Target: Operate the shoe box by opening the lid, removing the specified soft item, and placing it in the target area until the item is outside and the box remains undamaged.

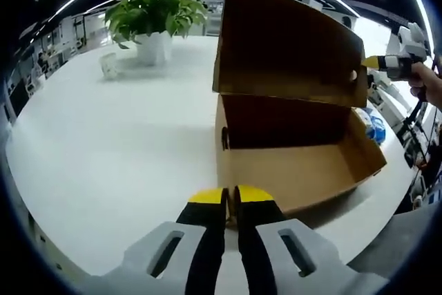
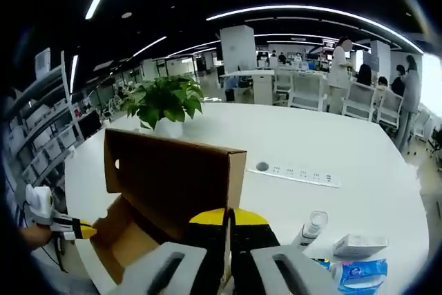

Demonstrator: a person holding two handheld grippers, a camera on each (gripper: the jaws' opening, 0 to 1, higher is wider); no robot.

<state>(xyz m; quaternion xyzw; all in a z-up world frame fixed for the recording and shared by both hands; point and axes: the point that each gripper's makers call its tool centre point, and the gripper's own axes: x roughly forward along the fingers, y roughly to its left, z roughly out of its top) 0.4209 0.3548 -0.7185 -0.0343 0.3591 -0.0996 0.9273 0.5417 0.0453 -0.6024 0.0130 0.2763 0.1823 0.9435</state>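
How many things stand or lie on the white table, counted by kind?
Cardboard shoe box: 1
Potted plant: 1
Power strip: 1
Bottle: 1
White packet: 1
Blue packet: 1
Clear cup: 1
Total: 7

Bright room, long ceiling lights [image 2: 304, 12] shining above the white table [image 2: 331, 150], soft shadows, window glare beside it, edges bent and blurry

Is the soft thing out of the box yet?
Not that I can see. Done: the brown cardboard shoe box has its lid up. In hand: the right claw is at the lid's edge; the left claw sits shut by the box. Left: finding the item, not visible, and moving it out.
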